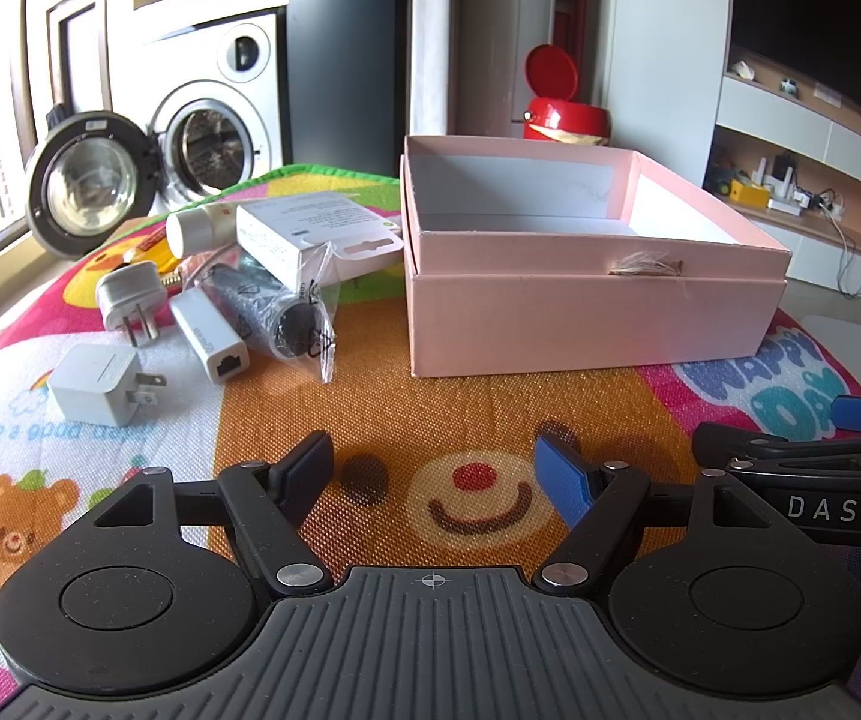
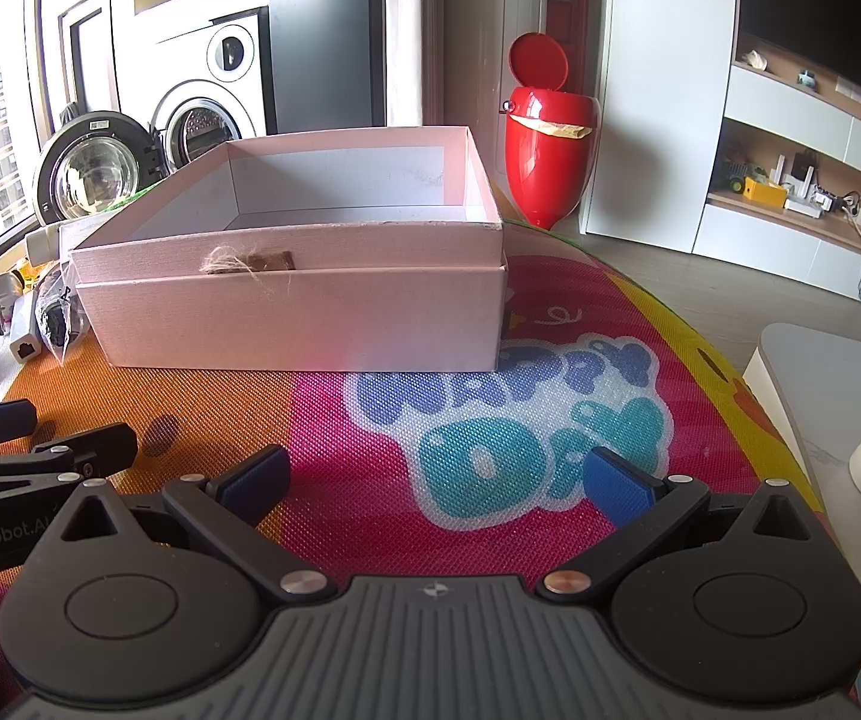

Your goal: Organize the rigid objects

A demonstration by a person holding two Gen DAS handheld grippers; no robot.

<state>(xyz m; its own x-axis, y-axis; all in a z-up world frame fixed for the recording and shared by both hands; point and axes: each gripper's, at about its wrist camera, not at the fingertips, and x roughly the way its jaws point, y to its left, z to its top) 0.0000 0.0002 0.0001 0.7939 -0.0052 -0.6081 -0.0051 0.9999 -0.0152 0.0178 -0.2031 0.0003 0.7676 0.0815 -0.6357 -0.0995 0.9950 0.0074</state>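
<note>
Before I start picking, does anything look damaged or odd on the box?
Yes: a frayed tuft of fibre on a brown tab hangs off the pink box front rim. The box looks empty.

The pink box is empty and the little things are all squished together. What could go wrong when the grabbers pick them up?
The chargers, adapter and crinkly bag lie packed close, so the open left gripper might bump a neighbour. The bag could slip. The pink box has tall walls; a low carry might hit its rim.
</note>
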